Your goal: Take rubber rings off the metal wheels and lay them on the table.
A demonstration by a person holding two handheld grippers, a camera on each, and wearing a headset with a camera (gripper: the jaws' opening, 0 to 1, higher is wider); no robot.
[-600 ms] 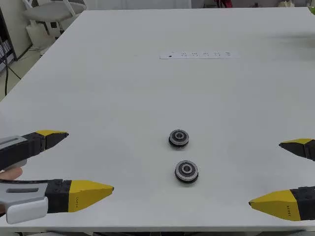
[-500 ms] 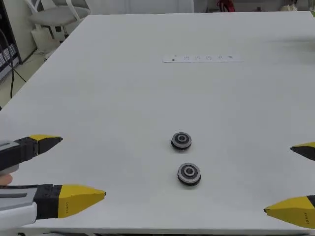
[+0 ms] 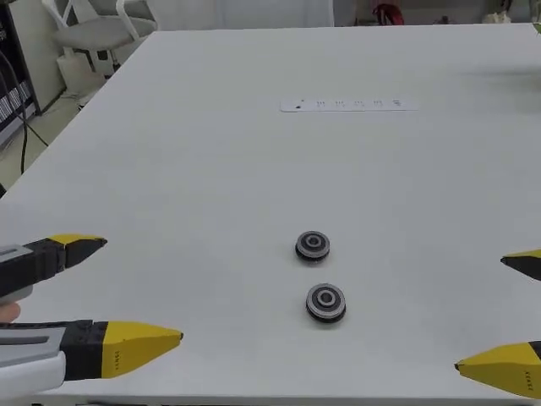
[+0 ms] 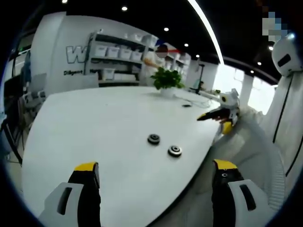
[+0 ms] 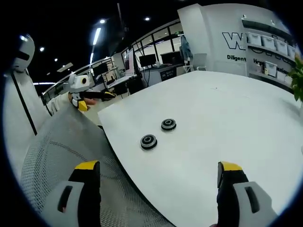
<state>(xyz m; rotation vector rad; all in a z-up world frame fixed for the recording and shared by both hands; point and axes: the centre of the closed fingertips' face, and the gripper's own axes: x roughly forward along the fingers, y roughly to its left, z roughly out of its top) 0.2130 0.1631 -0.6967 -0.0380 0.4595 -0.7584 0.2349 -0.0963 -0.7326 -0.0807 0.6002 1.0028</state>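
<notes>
Two metal wheels with black rubber rings lie flat on the white table (image 3: 211,152). The far wheel (image 3: 313,246) and the near wheel (image 3: 325,302) sit close together near the front edge. They show again as the far wheel (image 4: 153,139) and near wheel (image 4: 174,151), and as the far wheel (image 5: 168,125) and near wheel (image 5: 148,142). My left gripper (image 3: 135,292) hovers open at the front left, well left of the wheels, jaws empty. My right gripper (image 3: 507,317) hovers open at the front right, also empty. Neither touches a wheel.
A white power strip (image 3: 348,105) lies across the table farther back. A white chair (image 3: 97,30) stands off the far left corner. A potted plant (image 4: 166,79) sits at the table's far end. The table's front edge runs just below both grippers.
The head camera has tilted slightly, so the table and wheels sit a bit lower and to the right. Both grippers have drawn a little toward the frame edges. Wheels unmoved.
</notes>
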